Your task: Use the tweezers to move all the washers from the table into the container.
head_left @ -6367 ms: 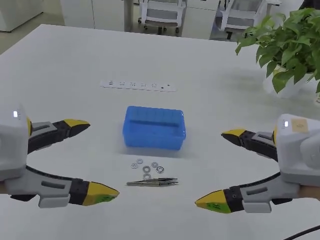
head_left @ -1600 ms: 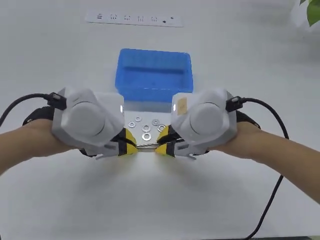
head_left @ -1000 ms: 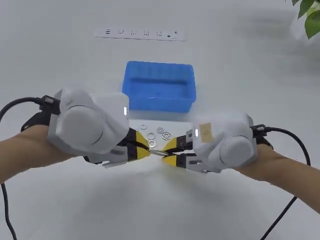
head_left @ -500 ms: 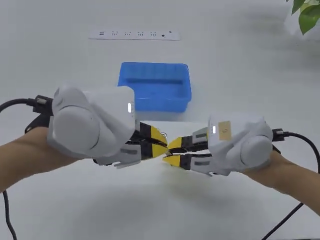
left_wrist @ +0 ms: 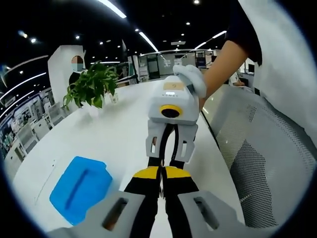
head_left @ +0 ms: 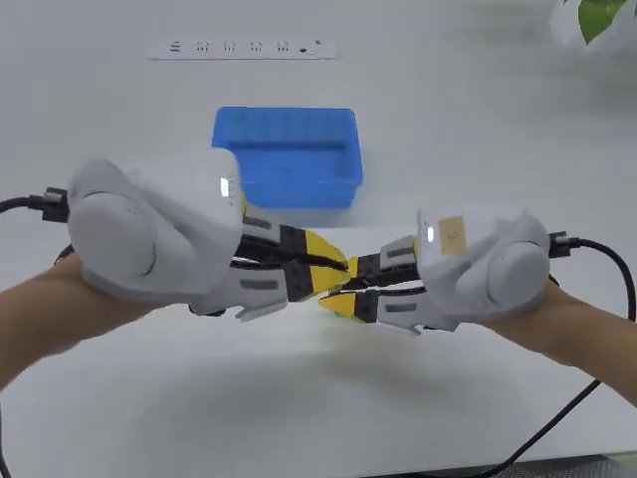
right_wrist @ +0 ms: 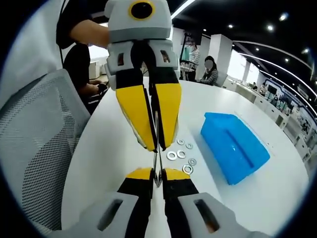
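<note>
The thin metal tweezers [right_wrist: 155,159] are held off the table, pinched from both ends. My left gripper [head_left: 343,267] is shut on one end and my right gripper [head_left: 328,299] is shut on the other, tips almost touching. In the right gripper view, my right gripper [right_wrist: 157,172] faces the left gripper [right_wrist: 157,146], and several washers [right_wrist: 180,154] lie on the white table beside the blue container [right_wrist: 235,146]. In the left gripper view, my left gripper [left_wrist: 161,171] meets the right gripper [left_wrist: 167,157]. The blue container [head_left: 289,154] stands just beyond both grippers.
A white power strip [head_left: 239,48] lies at the far side of the table [head_left: 478,129]. A potted plant [head_left: 597,15] stands at the far right corner. A mesh office chair [right_wrist: 44,148] sits at the near table edge. A black cable [head_left: 597,269] trails from the right gripper.
Both grippers, open and apart at first, came down together and shut on the tweezers. Over the last second they lifted the tweezers off the table, above the washers.
</note>
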`<state>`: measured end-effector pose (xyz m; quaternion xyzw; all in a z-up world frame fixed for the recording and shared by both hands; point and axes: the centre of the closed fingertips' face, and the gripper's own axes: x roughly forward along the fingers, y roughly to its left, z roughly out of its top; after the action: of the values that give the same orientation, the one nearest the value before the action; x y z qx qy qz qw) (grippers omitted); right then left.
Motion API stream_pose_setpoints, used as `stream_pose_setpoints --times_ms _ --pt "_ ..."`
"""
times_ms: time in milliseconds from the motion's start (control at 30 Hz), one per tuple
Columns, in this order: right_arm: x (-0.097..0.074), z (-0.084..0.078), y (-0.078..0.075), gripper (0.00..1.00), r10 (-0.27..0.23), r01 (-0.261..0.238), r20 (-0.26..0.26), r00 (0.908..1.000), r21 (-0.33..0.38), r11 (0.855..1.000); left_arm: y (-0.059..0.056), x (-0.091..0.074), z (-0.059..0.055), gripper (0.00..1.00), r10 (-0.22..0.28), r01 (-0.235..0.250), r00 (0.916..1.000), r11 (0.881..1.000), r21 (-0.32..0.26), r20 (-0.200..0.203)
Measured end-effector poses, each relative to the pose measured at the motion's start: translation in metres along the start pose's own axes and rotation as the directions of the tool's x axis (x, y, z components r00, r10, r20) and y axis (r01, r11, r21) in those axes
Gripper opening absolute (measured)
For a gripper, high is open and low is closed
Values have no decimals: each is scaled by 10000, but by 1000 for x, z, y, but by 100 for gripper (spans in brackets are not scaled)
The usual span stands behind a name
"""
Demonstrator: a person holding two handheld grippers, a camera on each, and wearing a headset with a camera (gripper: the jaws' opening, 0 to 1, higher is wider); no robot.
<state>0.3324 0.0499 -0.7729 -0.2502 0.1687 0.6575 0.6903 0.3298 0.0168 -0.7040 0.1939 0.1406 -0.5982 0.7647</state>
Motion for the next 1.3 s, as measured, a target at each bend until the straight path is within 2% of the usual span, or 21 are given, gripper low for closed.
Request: stream_pose_setpoints --times_ms 567,800,1033,1300 --pt "4 8 8 8 -89 88 -85 9999 -83 9999 -10 -9 2 5 -51 47 9998 9997 220 190" --pt "6 12 11 11 -97 97 -68 9999 -38 9999 -11 -17 1 5 106 -107 9994 9999 18 326" --pt "10 14 12 13 -138 137 32 9999 272 9995 -10 -26 -5 5 215 -212 9996 9996 -181 176" --pt "12 11 7 19 -359 360 -40 9993 268 9990 -5 -31 -10 5 341 -340 9994 9991 -251 23"
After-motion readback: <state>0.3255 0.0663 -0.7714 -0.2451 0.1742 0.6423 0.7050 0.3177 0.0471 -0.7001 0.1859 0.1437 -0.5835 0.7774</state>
